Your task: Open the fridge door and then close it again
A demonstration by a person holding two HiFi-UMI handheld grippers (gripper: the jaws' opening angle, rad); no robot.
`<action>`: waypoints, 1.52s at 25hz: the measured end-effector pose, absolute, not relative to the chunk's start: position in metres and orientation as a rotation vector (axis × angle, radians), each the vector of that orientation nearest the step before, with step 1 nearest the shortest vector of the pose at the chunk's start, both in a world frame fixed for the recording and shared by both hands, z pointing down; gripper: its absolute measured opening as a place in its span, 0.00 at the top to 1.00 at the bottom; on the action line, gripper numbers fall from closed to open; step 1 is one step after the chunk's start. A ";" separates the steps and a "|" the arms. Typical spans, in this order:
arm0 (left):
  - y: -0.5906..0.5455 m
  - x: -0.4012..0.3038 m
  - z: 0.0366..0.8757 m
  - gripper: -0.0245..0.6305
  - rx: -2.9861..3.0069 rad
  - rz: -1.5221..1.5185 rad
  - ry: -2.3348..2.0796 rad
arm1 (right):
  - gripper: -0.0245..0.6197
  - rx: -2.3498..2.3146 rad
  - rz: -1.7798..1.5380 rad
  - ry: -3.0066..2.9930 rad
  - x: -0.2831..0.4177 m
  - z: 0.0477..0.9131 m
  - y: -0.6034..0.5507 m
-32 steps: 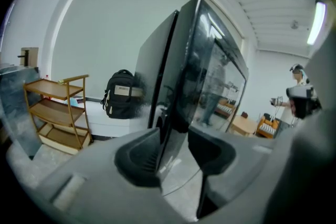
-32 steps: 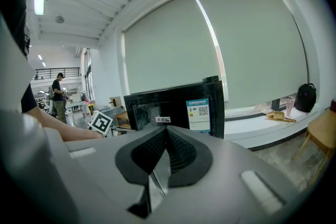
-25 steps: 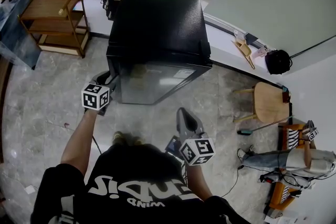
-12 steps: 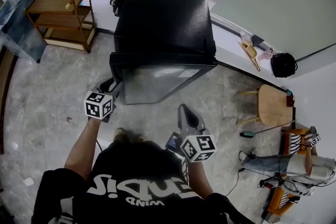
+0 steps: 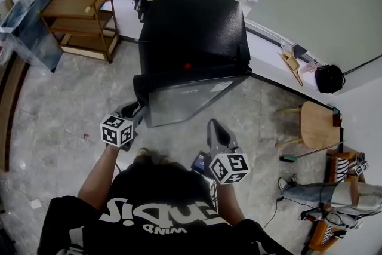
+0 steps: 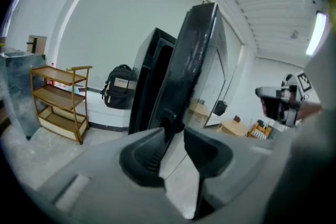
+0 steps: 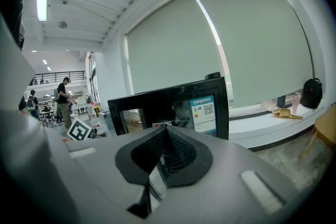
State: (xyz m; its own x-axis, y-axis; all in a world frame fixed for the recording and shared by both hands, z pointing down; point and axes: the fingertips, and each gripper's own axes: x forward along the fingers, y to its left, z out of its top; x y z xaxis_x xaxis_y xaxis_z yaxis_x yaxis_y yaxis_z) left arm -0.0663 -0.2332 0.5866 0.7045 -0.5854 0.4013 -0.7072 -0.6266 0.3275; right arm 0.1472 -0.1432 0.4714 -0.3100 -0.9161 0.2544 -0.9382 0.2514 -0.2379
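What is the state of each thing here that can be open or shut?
fridge door: partly open, swung away from the cabinet.
left gripper: fingers apart, have just been closing; the door's edge stands in the gap.
right gripper: fingers together, nothing between them.

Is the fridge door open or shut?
Open, partway. From above, the fridge door angles away from the black fridge body at the picture's left; the left gripper view shows a dark gap between them.
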 end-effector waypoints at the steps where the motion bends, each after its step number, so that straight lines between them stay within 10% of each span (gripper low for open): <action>1: -0.228 -0.066 0.586 0.79 2.446 0.351 -0.980 | 0.97 1.807 0.535 -2.436 0.147 0.471 -0.143; 38: -0.123 -0.038 0.582 0.84 2.411 0.324 -0.721 | 0.97 1.711 0.544 -2.461 0.144 0.475 -0.144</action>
